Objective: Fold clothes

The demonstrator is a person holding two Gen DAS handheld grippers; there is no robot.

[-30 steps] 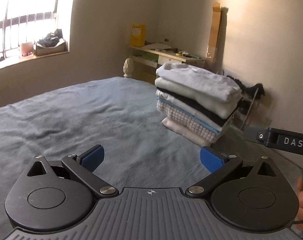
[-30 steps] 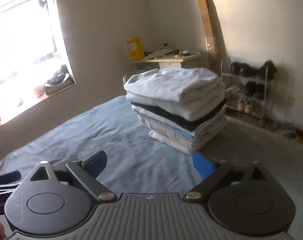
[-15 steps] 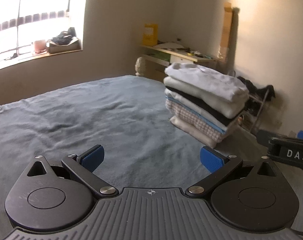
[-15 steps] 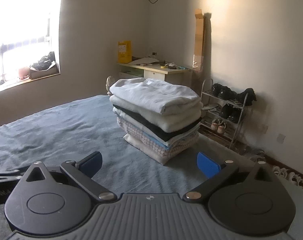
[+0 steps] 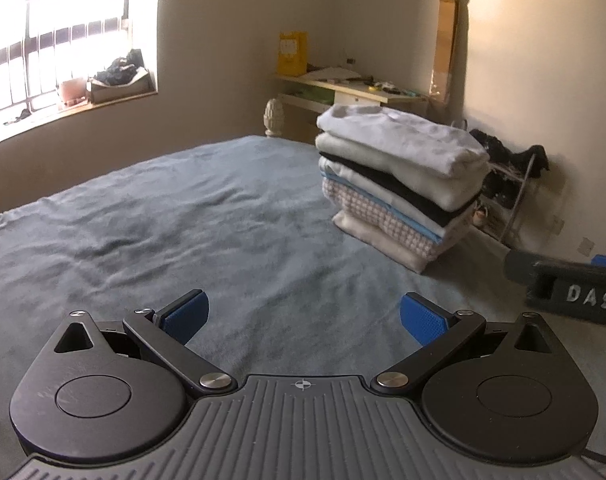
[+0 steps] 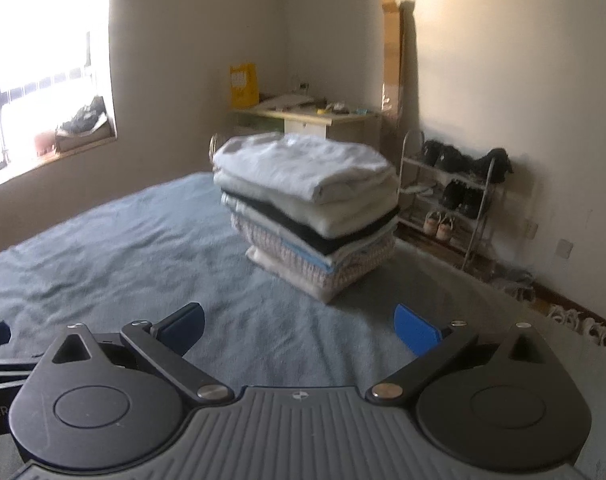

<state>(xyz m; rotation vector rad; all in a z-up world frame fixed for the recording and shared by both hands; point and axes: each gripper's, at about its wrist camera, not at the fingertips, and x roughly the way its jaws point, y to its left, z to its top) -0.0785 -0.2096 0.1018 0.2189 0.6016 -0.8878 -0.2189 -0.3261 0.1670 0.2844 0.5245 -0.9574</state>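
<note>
A stack of folded clothes, white, cream, black and checked layers, stands on the blue-grey bed cover near its far right side. My left gripper hovers open above the cover, well short of the stack, with nothing between its blue pads. My right gripper is open too, empty, with the stack straight ahead of it. The right gripper's body shows at the right edge of the left wrist view, and part of the left gripper at the left edge of the right wrist view.
A shoe rack stands against the right wall beyond the bed. A small desk with a yellow bag fills the far corner. A window sill with clutter runs along the left wall. A wide stretch of bed cover lies left of the stack.
Both grippers have drawn back and lifted a little from the stack, so it looks smaller and farther off. Both stay open and empty. The stack itself has not moved.
</note>
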